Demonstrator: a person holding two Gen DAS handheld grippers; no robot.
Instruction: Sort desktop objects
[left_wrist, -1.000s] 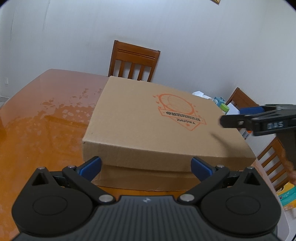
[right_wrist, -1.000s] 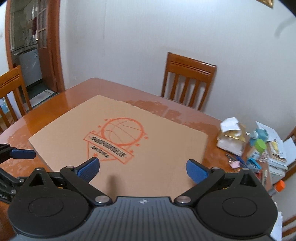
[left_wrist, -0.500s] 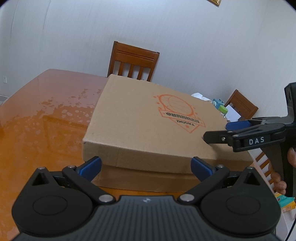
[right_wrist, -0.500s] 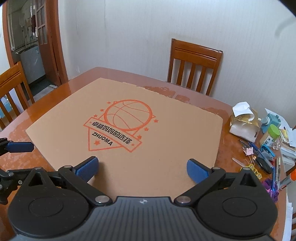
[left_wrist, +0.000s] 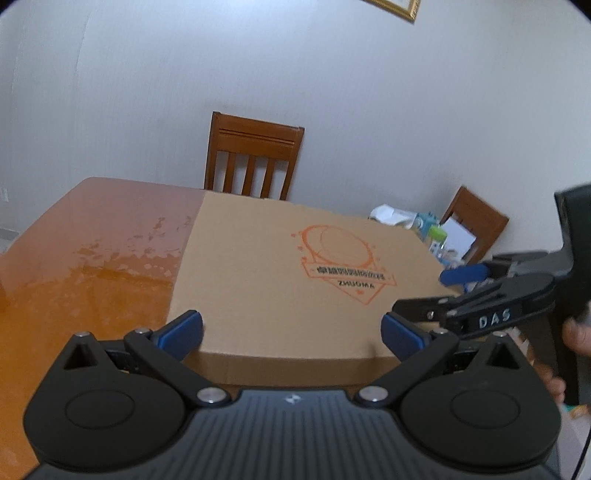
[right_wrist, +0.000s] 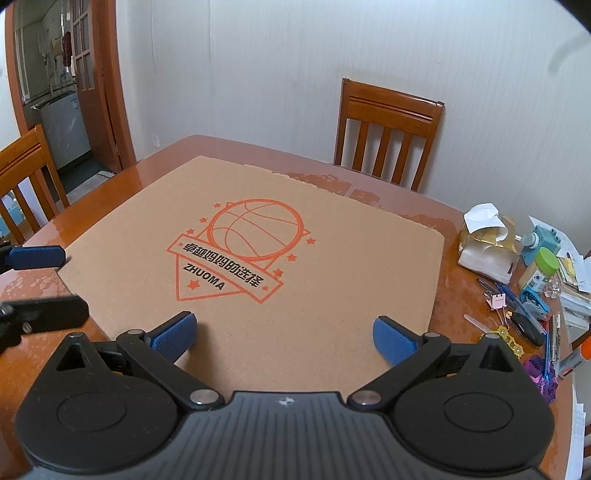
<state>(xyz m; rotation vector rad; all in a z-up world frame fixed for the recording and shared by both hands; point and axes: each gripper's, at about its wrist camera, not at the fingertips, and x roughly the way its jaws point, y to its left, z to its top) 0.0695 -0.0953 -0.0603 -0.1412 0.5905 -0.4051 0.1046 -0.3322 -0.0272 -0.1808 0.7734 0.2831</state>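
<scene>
Both tongs spread wide, empty: left tongs (left_wrist: 291, 328) and right tongs (right_wrist: 283, 334) hover at the cardboard box (right_wrist: 258, 266), stationery clutter (right_wrist: 524, 310) waiting beside it for sorting.

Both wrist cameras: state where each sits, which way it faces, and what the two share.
Left wrist view: sits behind the open left tool, low at a near corner of the cardboard box, facing a wooden chair at the wall; the right tool and a hand show at right.
Right wrist view: sits behind the open right tool, higher, looking down over the box's basketball print toward desk clutter; the left tool's fingers show at left.
Shared: box, print, table.
</scene>
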